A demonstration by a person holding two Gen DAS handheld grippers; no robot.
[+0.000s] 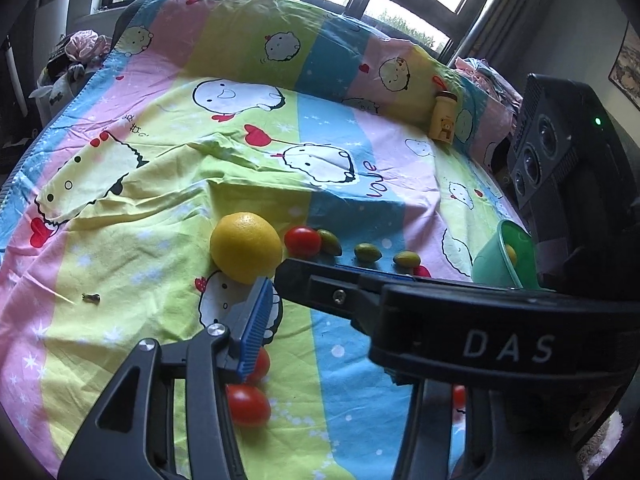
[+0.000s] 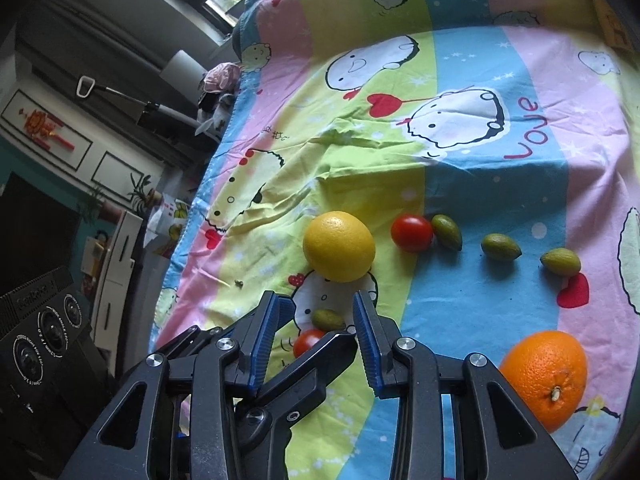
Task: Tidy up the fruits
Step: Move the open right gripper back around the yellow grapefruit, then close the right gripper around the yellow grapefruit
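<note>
My two grippers are kind of tangled up here. The right gripper [image 2: 316, 300] has its blue pads [image 2: 264, 340] spread apart and isn't pinching any fruit. One black finger [image 2: 320, 360] of my left gripper [image 1: 320, 296] pokes through the gap, and I can't tell if it touches the pads. On the left one I only see one pad [image 1: 256, 320]. The other is hidden behind the right gripper's body, so I can't tell how its jaws stand.

Through the right gap, down on the sheet [image 2: 480, 140], a small green fruit [image 2: 328, 319] sits just beside a tomato [image 2: 308, 342]. At 12 o'clock from the right tips is the lemon [image 2: 339, 246]. Around 1 o'clock a second tomato [image 2: 412, 232] touches a green fruit [image 2: 447, 232], and two more green ones [image 2: 501, 246] trail toward 2 o'clock, apart from each other. The orange [image 2: 546, 376] is at 4 o'clock. In the left camera a tilted green cup [image 1: 506, 256] sits at 3 o'clock with something yellowish inside.
</note>
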